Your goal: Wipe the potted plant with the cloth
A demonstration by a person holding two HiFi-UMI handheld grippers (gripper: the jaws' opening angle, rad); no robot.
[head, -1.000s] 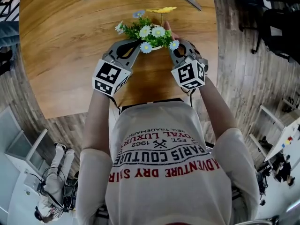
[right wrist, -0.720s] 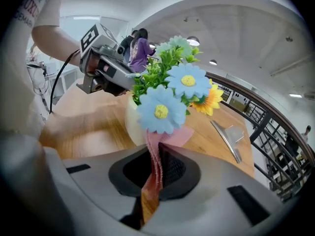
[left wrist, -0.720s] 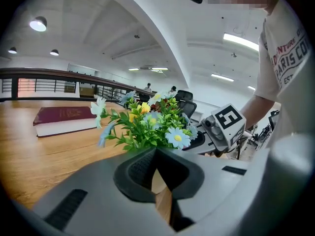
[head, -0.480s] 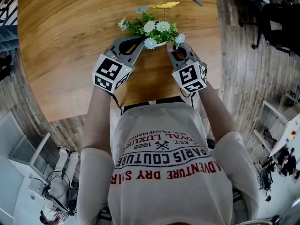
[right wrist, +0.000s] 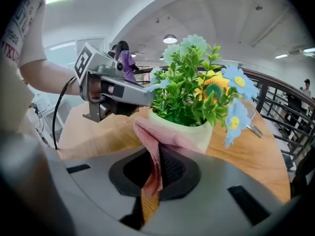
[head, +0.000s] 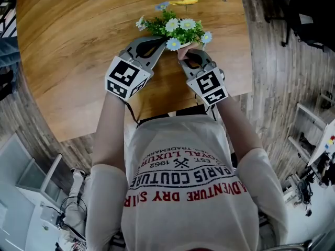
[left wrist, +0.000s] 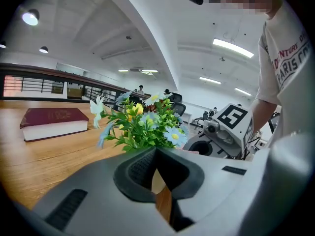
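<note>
Right gripper (right wrist: 155,154) clamps pink cloth (right wrist: 151,134) hiding part of the pot (right wrist: 199,135).

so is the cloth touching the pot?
Touching. Right gripper view: the cloth, pinched in the right gripper, lies pressed against the pot just under its rim.

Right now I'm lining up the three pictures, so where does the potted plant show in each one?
Head view: potted plant at top centre.
Left gripper view: potted plant at centre, just above the jaws, right of the red book.
Right gripper view: potted plant right of centre, its pot behind the pink cloth pinched in the jaws.
Shared landmark: the wooden table it stands on.
</note>
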